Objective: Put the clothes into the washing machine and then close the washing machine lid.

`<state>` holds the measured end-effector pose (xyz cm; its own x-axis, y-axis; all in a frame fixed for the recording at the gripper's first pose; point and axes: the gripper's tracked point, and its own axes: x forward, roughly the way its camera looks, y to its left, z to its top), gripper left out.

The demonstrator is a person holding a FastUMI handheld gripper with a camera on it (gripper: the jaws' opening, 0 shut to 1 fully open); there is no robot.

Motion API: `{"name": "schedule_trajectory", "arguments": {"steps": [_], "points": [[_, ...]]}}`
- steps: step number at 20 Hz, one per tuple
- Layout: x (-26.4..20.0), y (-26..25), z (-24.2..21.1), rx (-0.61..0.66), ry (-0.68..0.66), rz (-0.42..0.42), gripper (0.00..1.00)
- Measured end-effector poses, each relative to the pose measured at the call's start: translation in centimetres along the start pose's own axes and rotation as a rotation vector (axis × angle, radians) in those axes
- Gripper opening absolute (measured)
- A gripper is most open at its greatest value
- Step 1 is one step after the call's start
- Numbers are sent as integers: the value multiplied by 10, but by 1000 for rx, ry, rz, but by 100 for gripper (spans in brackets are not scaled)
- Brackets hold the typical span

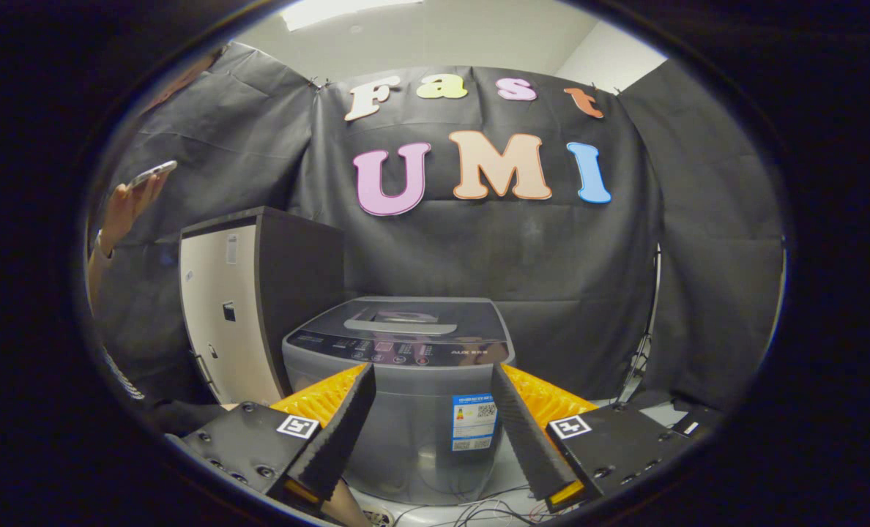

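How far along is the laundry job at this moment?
Nothing looks done. The washing machine stands just beyond the fingers with its lid down. The gripper is open and holds nothing, facing the machine's front. Left: open the lid, load clothes, shut it.

The washer (398, 380) stands just beyond the open fingers (430, 380), lid (406, 322) down; a cabinet (252, 307) stands to its left, a person's hand (124, 208) farther left.
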<state>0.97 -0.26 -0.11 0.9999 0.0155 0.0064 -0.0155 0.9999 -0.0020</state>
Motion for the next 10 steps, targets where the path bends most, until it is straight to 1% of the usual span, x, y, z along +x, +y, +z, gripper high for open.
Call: {"name": "schedule_trajectory", "arguments": {"steps": [10], "points": [[0,0,1,0,-2,0,98]]}}
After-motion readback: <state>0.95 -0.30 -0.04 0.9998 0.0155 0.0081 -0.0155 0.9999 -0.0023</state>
